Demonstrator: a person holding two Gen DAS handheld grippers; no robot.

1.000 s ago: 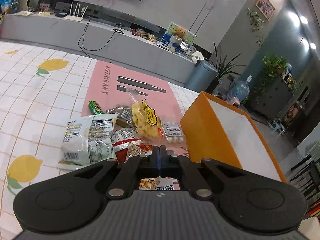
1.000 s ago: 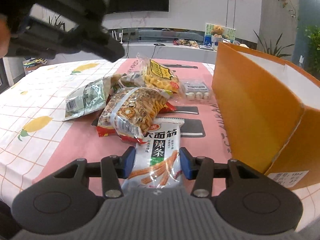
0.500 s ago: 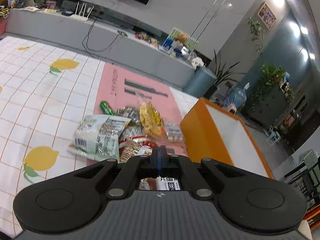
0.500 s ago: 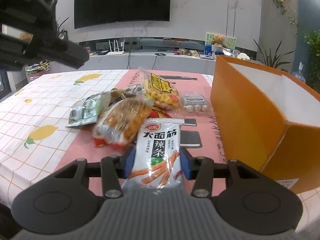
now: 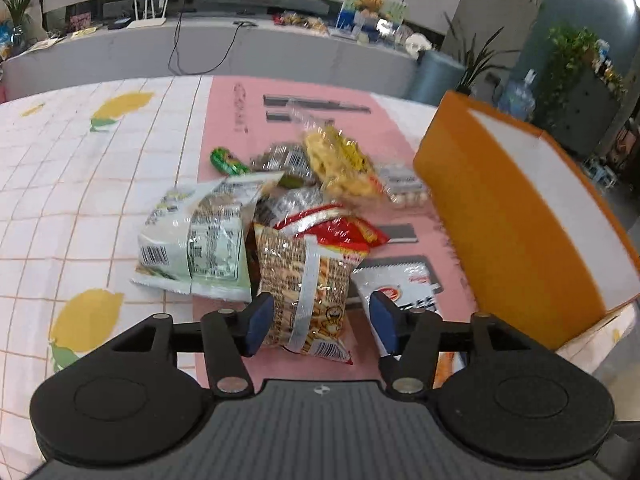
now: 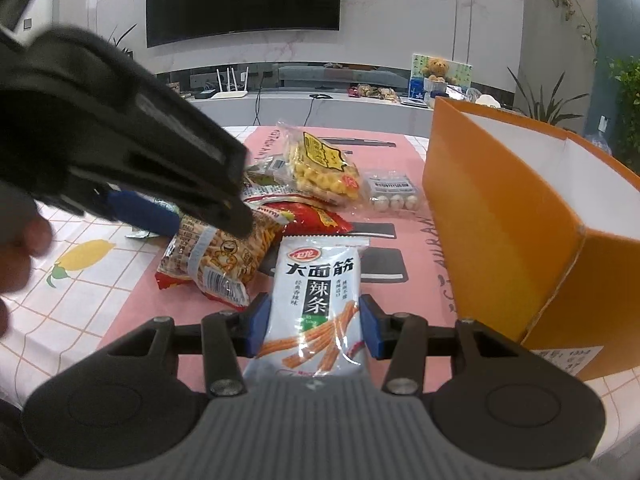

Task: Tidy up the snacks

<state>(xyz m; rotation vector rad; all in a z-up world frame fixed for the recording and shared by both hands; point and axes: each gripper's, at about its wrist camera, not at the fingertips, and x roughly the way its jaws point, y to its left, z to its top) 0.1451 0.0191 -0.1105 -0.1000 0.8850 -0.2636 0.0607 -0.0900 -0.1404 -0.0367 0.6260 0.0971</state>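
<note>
Pouch point(image 5: 404, 292) behind left claw point(image 5: 320, 326), half hidden, blurred

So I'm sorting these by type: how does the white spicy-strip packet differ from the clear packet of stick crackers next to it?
The white spicy-strip packet is opaque with big black characters; the stick-cracker packet is see-through with red ends. The white one is gripped flat in the right tongs; the cracker one lies tilted on the pile between the opening left tongs, ungripped. Both sit on the pink mat.
</note>
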